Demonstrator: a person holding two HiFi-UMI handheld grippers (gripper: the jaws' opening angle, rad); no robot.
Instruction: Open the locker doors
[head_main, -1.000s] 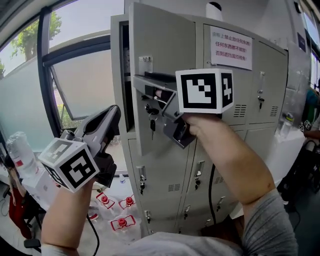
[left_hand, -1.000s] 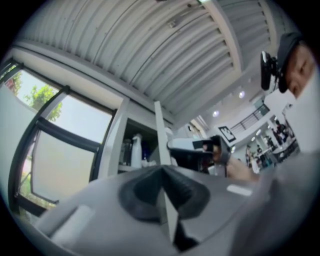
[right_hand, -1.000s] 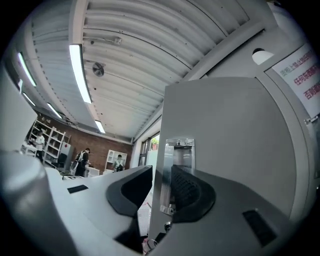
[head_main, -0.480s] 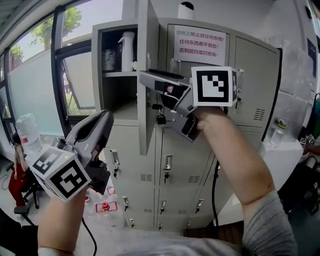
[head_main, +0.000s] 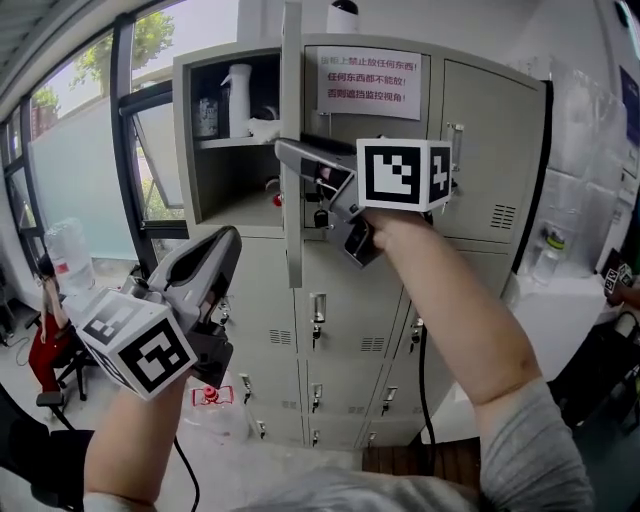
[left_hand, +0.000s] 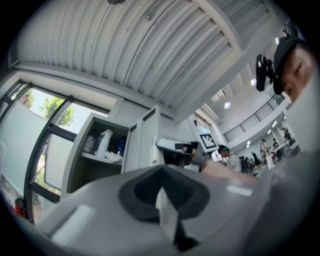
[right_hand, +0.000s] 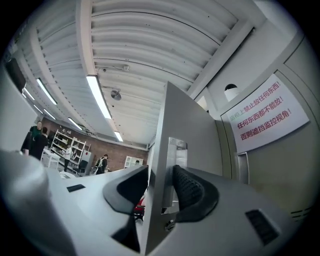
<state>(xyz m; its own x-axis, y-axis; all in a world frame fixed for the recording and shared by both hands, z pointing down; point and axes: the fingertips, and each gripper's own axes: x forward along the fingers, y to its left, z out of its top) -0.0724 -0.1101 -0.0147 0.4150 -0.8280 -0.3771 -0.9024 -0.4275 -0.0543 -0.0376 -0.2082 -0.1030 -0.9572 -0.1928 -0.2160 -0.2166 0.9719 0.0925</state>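
So, top-left locker door (head_main: 292, 90) is swung out, edge-on to you in head view, on the grey locker bank (head_main: 480, 150). R gripper (right_hand: 161, 182) straddles that door's free edge at the latch plate (right_hand: 176, 150). Its jaws have just been opening and now stand apart w/ the door edge between them, one pad (right_hand: 125, 187) off the panel, so no clamp. L gripper (head_main: 226, 245) is low and left of the door, well apart from it, jaws together on nothing. Open compartment shows a shelf (head_main: 235, 143) w/ a white spray bottle (head_main: 237, 98) and a dark container (head_main: 206, 117). Red-text notice (head_main: 362, 80) is on the next door over; other doors are shut. Room: big window (head_main: 75, 160) left of the lockers, red-capped bottles (head_main: 208, 396) on the floor (head_main: 225, 450) at the base, white counter (head_main: 570, 300) to the right, ribbed ceiling (right_hand: 150, 45) w/ a strip light (right_hand: 97, 97) overhead.
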